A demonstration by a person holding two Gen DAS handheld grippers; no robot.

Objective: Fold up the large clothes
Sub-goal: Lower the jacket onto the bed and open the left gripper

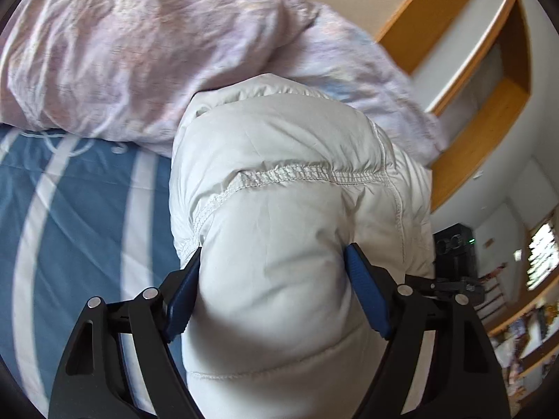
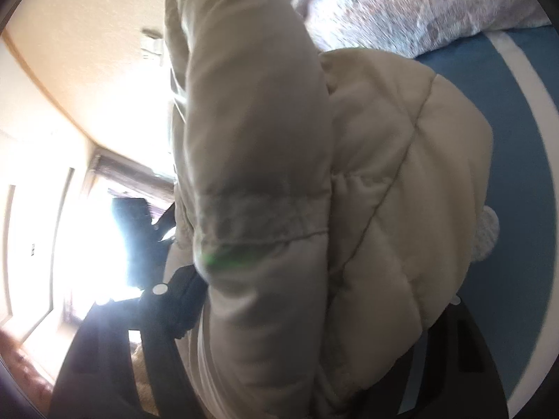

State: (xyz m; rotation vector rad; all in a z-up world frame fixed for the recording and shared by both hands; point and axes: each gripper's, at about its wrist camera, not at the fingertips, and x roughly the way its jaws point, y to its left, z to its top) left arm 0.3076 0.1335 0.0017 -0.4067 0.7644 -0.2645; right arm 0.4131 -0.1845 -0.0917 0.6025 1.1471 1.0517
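Note:
A puffy white quilted jacket (image 1: 279,174) hangs in front of the left wrist camera, above the blue and white bed sheet (image 1: 70,216). My left gripper (image 1: 276,272) is shut on a thick padded fold of it, with the blue pads (image 1: 367,296) pressed into both sides. In the right wrist view the same jacket (image 2: 279,192) looks beige in backlight and fills the frame. My right gripper (image 2: 297,314) is clamped on a padded fold, its right finger hidden behind the fabric.
A crumpled pink duvet (image 1: 139,45) lies at the head of the bed and shows in the right wrist view too (image 2: 419,3). A wooden shelf unit (image 1: 489,80) stands at the right. A bright window (image 2: 87,244) is at the left.

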